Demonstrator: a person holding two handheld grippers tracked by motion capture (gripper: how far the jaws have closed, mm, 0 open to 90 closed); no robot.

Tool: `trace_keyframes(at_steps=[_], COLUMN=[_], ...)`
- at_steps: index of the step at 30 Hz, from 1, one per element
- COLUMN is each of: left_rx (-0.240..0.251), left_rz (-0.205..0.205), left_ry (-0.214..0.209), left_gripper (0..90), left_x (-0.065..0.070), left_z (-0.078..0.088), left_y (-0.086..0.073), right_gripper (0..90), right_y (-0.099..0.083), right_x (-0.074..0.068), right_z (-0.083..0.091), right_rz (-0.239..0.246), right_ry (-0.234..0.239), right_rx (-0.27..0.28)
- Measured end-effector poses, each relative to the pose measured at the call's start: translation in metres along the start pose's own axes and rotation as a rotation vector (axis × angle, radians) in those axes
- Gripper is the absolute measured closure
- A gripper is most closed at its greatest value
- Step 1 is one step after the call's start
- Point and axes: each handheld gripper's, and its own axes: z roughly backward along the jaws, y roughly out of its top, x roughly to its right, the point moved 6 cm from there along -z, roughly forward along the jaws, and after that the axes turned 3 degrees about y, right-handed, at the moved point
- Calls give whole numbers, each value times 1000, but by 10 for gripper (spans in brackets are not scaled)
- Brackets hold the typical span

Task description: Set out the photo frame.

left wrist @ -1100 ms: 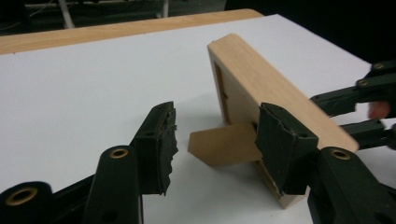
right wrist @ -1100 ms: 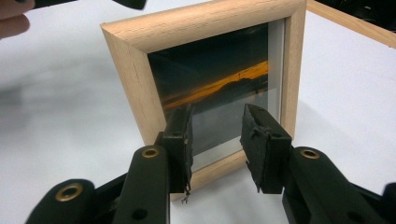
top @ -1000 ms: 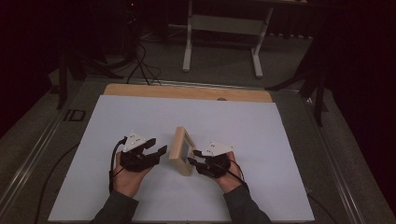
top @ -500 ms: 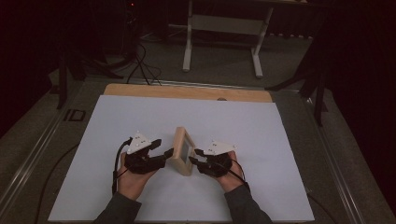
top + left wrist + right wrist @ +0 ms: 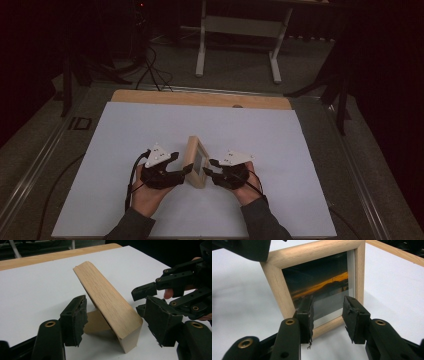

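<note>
A light wooden picture frame (image 5: 196,161) stands upright on its back prop on the white sheet, between my two grippers. In the left gripper view its side edge (image 5: 112,305) lies between the jaws of my left gripper (image 5: 116,320), with a gap at each pad. Those jaws have just been opening. My right gripper (image 5: 328,312) faces the frame's glass (image 5: 322,287), which shows a sunset photo; its jaws are open with nothing between them. From above, the left gripper (image 5: 186,172) is at the frame's left and the right gripper (image 5: 209,167) at its right.
The white sheet (image 5: 150,130) covers most of the table, with a wooden strip (image 5: 200,98) along the far edge. Beyond the table a metal stand (image 5: 240,30) rests on the dark floor. Cables (image 5: 150,65) lie at the back left.
The left gripper has edged right toward the frame and its jaws stand wider apart around the frame's edge. The frame and the right gripper have stayed put.
</note>
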Motion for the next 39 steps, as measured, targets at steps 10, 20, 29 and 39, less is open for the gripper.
trace_keyframes(at_steps=[10,20,29,39], left_rx=[-24,-63,-95,-105], left_rz=[-3,25,24,38], left_ry=[6,20,1,3], left_gripper=[328,347,438,469], left_x=[5,6,9,11], left_z=[-9,-19,-24,-26], left_y=[-4,-11,-15,-16], right_gripper=[596,592,589,580], right_y=[0,0,1,2], right_x=[0,-1,2,4], right_z=[-1,0,3,5], right_rz=[3,2,-9,-12], right_ry=[3,5,2,-2], right_rx=[-3,-2,10,20])
